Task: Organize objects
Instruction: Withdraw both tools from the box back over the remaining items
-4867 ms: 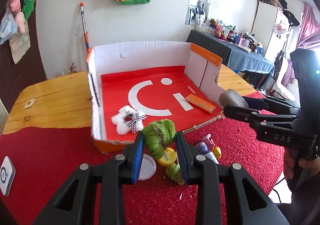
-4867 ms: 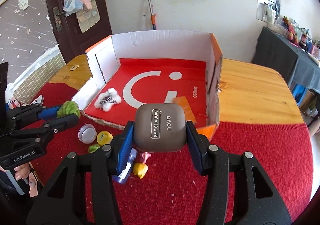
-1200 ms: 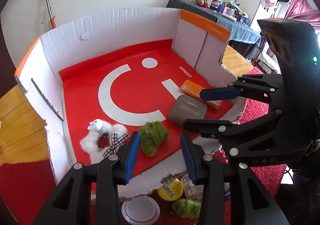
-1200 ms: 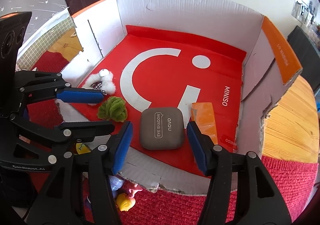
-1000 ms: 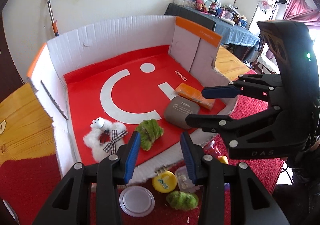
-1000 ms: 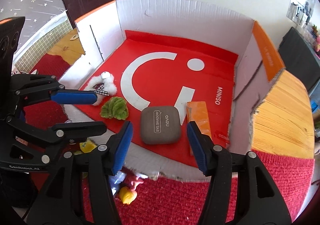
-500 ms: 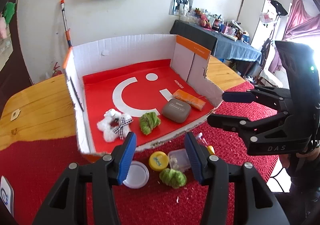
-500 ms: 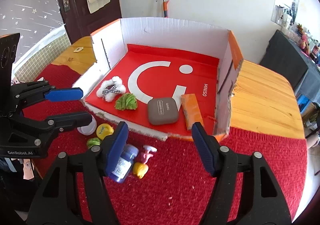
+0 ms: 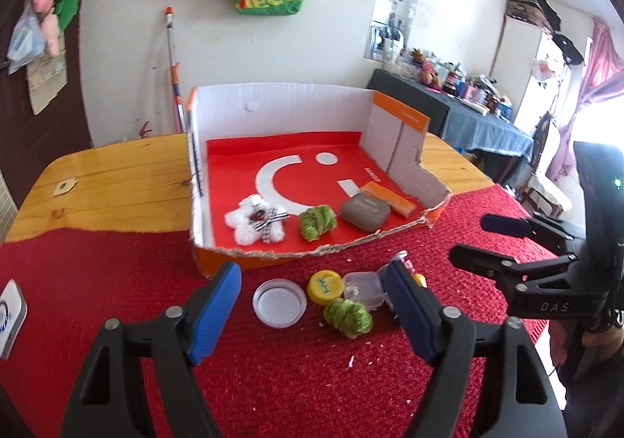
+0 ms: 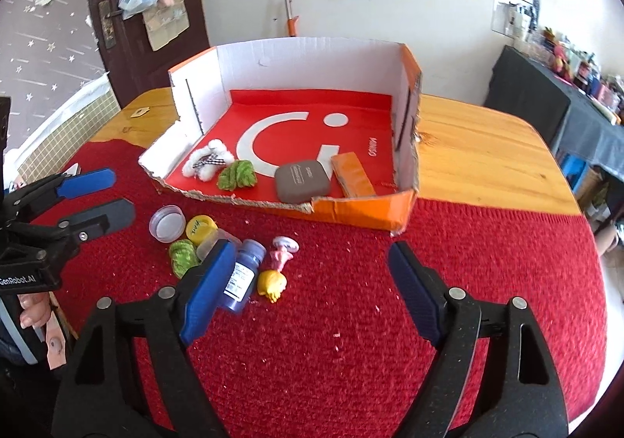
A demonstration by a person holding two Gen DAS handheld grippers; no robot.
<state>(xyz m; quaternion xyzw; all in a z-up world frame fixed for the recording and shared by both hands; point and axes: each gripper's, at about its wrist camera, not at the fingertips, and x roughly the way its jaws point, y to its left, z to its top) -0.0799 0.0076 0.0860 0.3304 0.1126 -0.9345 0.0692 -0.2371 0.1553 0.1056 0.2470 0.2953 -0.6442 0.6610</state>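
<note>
Left gripper (image 9: 314,303): black plastic arms, ribbed blue pads, silver screws; its housing reads "GenRobot.AI" in the right wrist view. Right gripper (image 10: 306,295): black arms, blue pads, silver screws; in the left wrist view its body bears white lettering "DAS" and a small green light.

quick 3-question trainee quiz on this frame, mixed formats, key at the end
1. True or false: the grey eye-shadow case lies inside the cut-open cardboard box.
2. What sits between the white fluffy toy and that case? A) green knitted roll B) yellow cap C) blue bottle
3. Fill in: the left gripper and right gripper each hold ____.

Key: 1 true; 2 A; 3 nothing, jaws opening.
</note>
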